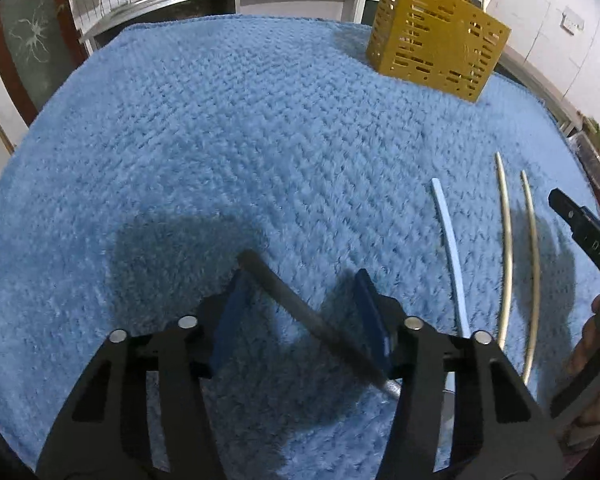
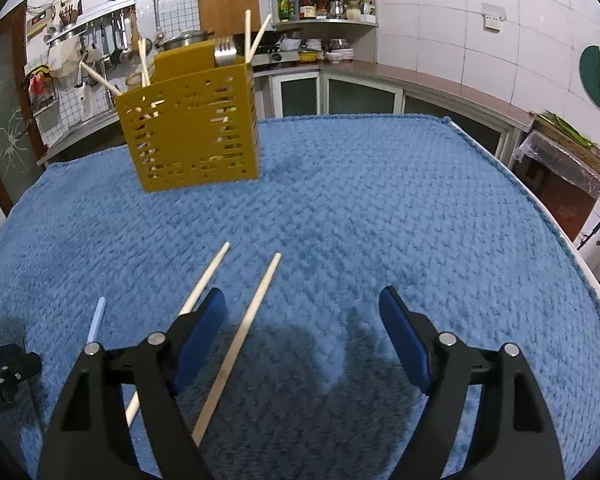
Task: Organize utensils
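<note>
Blue towel (image 1: 220,160): work surface. Yellow caddy (image 2: 192,136): far side, already holding chopsticks and a fork. Left gripper (image 1: 300,300): spread, low, straddling a dark handle (image 1: 312,320) lying diagonally nearest the caddy; closing off-centre would likely pivot it away. Right gripper (image 2: 302,320): spread, empty, hovering; wooden chopstick (image 2: 240,340) between its fingers, second chopstick (image 2: 206,276) and pale blue stick (image 2: 96,320) beside.

Under me lay a fuzzy blue towel (image 2: 380,200), matt and nubby. The slotted yellow holder (image 2: 192,136) looked like smooth plastic. The chopsticks (image 2: 240,336) were pale bare wood.
</note>
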A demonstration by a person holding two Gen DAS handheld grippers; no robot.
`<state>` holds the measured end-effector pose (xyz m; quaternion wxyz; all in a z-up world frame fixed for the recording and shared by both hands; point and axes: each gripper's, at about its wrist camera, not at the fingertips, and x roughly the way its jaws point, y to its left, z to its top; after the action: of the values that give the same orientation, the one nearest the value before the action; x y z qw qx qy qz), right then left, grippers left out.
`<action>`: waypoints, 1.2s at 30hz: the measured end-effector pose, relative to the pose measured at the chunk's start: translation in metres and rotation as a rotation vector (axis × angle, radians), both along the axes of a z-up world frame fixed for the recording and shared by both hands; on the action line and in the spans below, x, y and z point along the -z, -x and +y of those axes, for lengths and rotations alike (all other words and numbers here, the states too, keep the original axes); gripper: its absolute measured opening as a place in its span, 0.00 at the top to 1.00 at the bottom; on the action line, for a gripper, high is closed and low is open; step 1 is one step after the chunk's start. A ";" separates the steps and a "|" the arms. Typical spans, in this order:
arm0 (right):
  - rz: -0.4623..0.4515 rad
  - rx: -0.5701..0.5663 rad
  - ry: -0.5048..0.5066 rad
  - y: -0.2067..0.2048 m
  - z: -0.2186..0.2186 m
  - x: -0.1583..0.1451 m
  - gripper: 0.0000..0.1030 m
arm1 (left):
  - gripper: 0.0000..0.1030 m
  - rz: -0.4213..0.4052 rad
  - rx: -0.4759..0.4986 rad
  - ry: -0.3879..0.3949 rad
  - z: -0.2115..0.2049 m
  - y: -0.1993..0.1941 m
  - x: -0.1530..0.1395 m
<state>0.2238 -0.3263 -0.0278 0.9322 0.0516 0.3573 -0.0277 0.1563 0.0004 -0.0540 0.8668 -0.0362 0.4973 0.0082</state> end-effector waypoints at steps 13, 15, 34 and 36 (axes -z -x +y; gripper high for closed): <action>0.133 -0.057 -0.015 -0.035 0.021 0.019 0.75 | 0.92 0.028 0.084 -0.003 -0.007 -0.037 -0.005; 0.155 -0.061 -0.015 -0.043 0.023 0.022 0.79 | 0.92 0.032 0.096 0.003 -0.008 -0.044 -0.004; 0.194 -0.044 -0.140 -0.057 0.003 -0.002 0.95 | 0.93 -0.021 0.116 0.095 0.003 -0.071 -0.022; 0.165 -0.049 -0.155 -0.052 0.000 -0.010 0.95 | 0.93 -0.037 0.118 0.115 0.005 -0.072 -0.027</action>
<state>0.2760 -0.3258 -0.0182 0.8933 0.1121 0.4348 0.0185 0.2278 0.0056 -0.0269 0.8712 -0.0565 0.4823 -0.0720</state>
